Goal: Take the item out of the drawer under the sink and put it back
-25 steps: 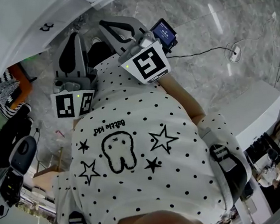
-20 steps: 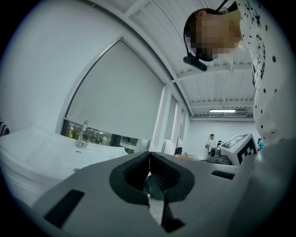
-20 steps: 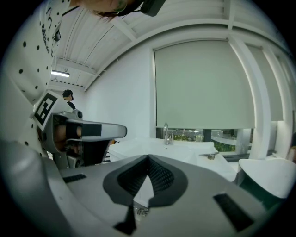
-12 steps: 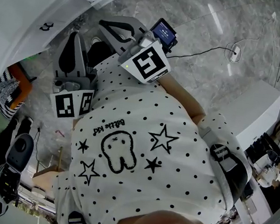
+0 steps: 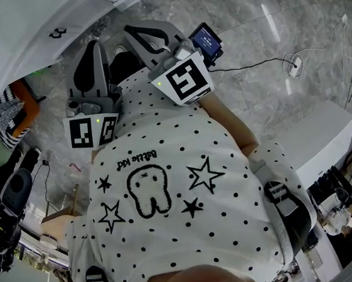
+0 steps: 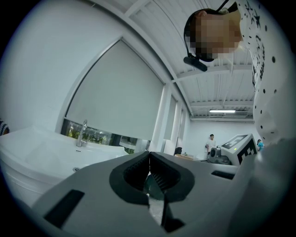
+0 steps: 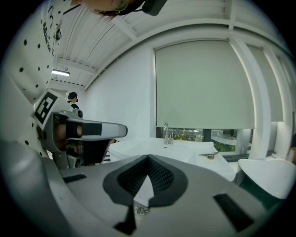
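The white sink basin [image 5: 25, 19] is cut off by the head view's upper left edge. Much of the grey marbled floor [image 5: 239, 30] is hidden by the white black-dotted shirt [image 5: 182, 138]. The distant standing person [image 6: 211, 142] is too small to be made out.

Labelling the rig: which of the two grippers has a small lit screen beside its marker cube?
The right gripper: a blue-lit screen sits beside its cube. The left gripper shows none.

Floor [image 5: 262, 109]: grey marble, spreading to the right of the white sink [image 5: 32, 19].
Cable [image 5: 260, 66]: thin, black, trailing over the floor well right of the sink.
Box [image 5: 327, 145]: white, standing farther right.
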The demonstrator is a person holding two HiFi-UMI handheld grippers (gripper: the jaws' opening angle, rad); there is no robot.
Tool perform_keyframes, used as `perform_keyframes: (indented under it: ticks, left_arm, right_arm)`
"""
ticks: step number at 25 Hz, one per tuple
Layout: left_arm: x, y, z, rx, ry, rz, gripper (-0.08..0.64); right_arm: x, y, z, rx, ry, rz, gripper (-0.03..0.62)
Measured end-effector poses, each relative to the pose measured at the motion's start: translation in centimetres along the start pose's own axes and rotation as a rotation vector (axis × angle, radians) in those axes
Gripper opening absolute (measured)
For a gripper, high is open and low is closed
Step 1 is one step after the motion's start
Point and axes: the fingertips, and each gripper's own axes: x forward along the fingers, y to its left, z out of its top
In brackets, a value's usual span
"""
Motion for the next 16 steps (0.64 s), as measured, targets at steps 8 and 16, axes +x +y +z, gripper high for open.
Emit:
perform_keyframes:
  ticks: [8, 16]
  left_arm:
    - [0.38, 0.03, 0.1, -0.015, -0.021, 0.01, 0.005]
    - [0.15, -0.03, 0.36, -0.004, -0.004, 0.004, 0.005]
  right_arm:
    - [0.14, -0.04, -0.46, 0.002, -0.002, 0.0, 0.012]
    - [0.0, -0.06, 0.24, 0.003, -0.004, 0.0, 0.012]
